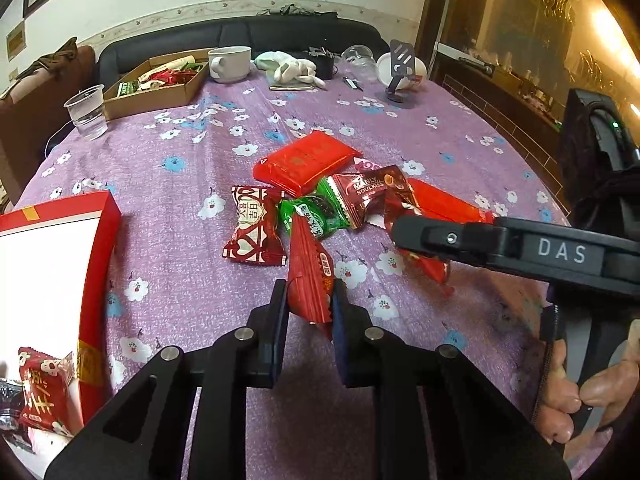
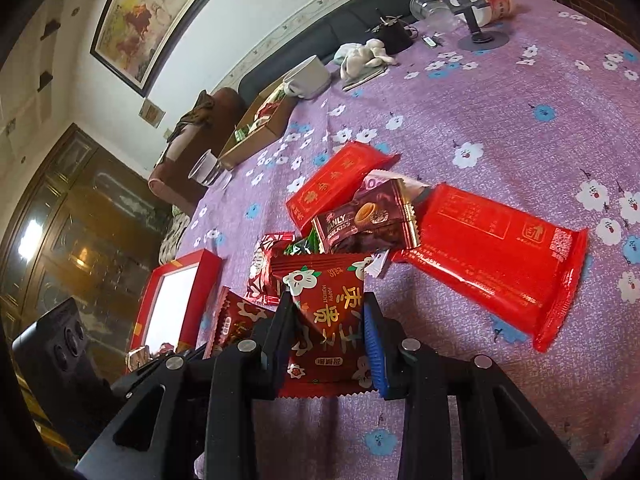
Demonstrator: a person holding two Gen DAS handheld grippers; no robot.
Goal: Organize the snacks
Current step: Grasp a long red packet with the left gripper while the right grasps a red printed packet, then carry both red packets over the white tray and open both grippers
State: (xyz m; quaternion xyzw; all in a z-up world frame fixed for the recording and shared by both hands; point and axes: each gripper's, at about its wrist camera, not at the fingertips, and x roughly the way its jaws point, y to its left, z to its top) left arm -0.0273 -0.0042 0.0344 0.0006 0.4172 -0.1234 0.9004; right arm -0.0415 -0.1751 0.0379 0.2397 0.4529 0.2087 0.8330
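snack pile [image 1: 320,196] crowds centre, bare tablecloth [image 1: 192,288] left

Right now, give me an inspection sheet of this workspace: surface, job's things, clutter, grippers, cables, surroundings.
Surface: purple floral tablecloth covers the table.
Job's things: snack pile at centre, including a large red pack, a brown Soulkiss packet and a green packet; red box on the left already holds a snack.
Clutter: cardboard tray, white mug, plastic cup with water, phone stand, soft toy.
Grippers: left gripper shut on a red packet; right gripper shut on a red flower-print packet.
Cables: nothing seen.
Surroundings: dark sofa, framed painting, wooden cabinet.
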